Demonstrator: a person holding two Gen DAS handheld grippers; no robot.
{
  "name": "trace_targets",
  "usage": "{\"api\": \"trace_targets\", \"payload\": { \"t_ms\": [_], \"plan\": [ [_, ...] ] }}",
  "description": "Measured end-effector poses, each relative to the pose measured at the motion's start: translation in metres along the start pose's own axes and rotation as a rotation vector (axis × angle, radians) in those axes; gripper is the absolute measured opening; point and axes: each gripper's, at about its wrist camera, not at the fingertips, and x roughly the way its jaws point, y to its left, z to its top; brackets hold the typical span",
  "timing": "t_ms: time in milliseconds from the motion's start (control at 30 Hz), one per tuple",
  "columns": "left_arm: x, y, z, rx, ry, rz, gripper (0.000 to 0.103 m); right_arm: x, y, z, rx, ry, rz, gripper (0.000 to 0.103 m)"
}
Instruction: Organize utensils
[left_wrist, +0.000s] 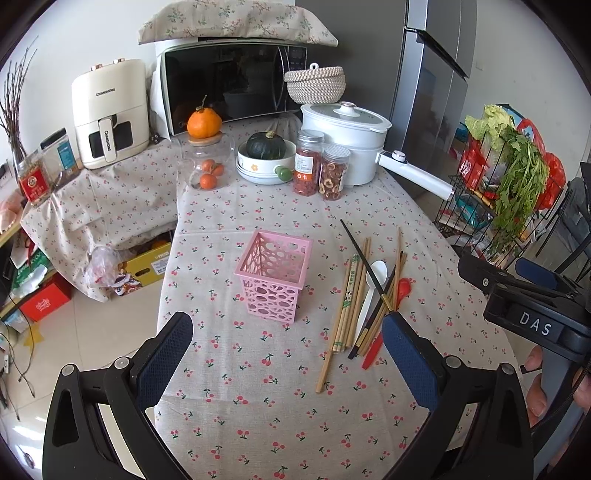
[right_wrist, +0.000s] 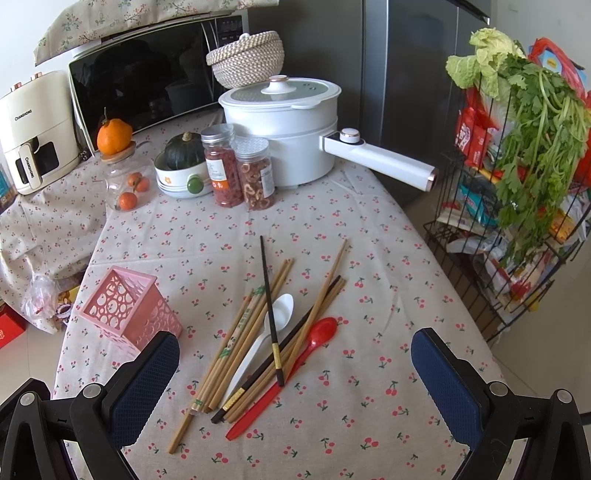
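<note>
A pink perforated utensil holder (left_wrist: 272, 276) (right_wrist: 129, 308) stands upright and empty on the cherry-print tablecloth. To its right lies a loose pile: several wooden chopsticks (left_wrist: 350, 295) (right_wrist: 240, 332), black chopsticks (left_wrist: 364, 256) (right_wrist: 269, 306), a white spoon (left_wrist: 371, 291) (right_wrist: 275, 319) and a red spoon (left_wrist: 395, 301) (right_wrist: 306, 352). My left gripper (left_wrist: 288, 350) hovers open above the cloth, in front of the holder. My right gripper (right_wrist: 295, 369) hangs open over the pile, holding nothing. In the left wrist view its body (left_wrist: 532, 306) shows at right, with a hand behind it.
At the table's back stand a white electric pot (left_wrist: 343, 142) with a long handle, two snack jars (left_wrist: 321, 168), a bowl with a dark squash (left_wrist: 266, 155), a glass jar of oranges (left_wrist: 207, 162), a microwave (left_wrist: 229, 85) and an air fryer (left_wrist: 110, 114). A wire rack of vegetables (right_wrist: 517, 177) stands off the right edge.
</note>
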Motion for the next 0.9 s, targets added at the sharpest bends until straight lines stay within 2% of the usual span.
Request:
{"api": "trace_targets", "payload": {
  "t_ms": [767, 900],
  "plan": [
    [-0.0002, -0.0028, 0.0028, 0.003, -0.013, 0.014, 0.103, -0.0001, -0.0024, 0.0010, 0.004, -0.003, -0.006, 0.103],
    [0.0035, -0.0031, 0.0067, 0.005, -0.008, -0.016, 0.103, 0.0010, -0.0082, 0.0052, 0.019, 0.005, 0.011, 0.103]
  ]
}}
